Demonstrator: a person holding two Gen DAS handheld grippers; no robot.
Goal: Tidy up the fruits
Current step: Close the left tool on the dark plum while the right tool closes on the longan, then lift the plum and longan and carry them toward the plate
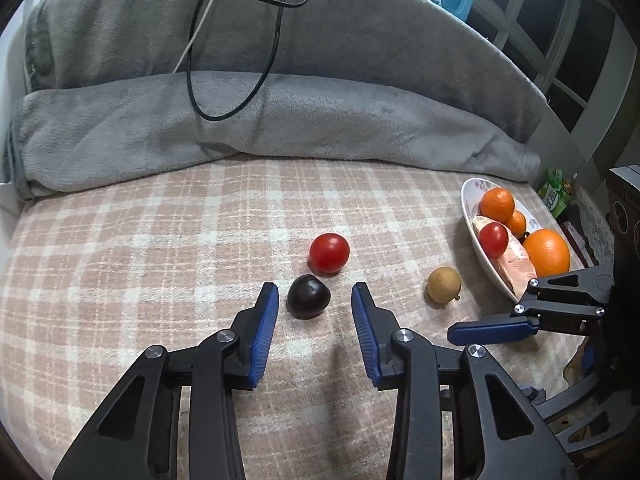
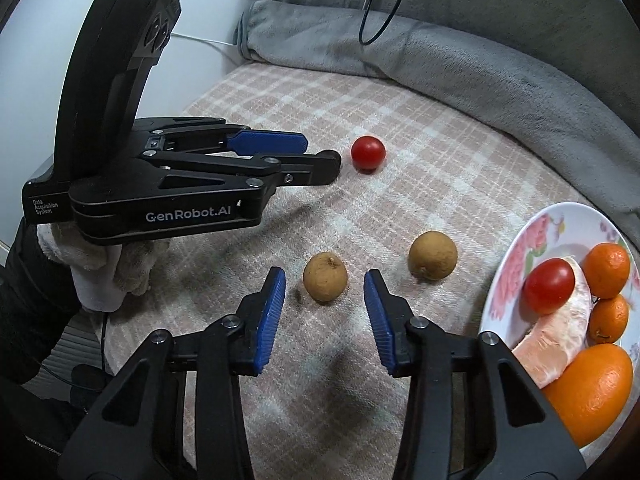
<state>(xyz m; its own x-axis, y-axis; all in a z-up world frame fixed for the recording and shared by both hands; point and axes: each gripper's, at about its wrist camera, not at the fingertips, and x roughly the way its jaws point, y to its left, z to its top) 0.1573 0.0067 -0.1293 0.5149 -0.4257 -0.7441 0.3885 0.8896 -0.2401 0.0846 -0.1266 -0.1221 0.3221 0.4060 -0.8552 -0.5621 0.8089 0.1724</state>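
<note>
In the left wrist view my left gripper (image 1: 314,302) stands open around a small dark round fruit (image 1: 308,296) on the checked cloth, with a gap on each side. A red tomato (image 1: 329,253) lies just beyond it. In the right wrist view my right gripper (image 2: 324,284) is open around a brown round fruit (image 2: 325,282), not touching it. A second brown fruit (image 2: 433,255) lies to its right. The left gripper (image 2: 316,156) appears there from the side and hides the dark fruit, close to the tomato (image 2: 368,153).
A flowered white plate (image 2: 520,240) at the right holds oranges (image 2: 592,388), a tomato and a pink citrus segment. The same plate (image 1: 468,200) shows in the left view. A folded grey blanket (image 1: 260,120) with cables lies behind. A gloved hand (image 2: 120,268) holds the left gripper.
</note>
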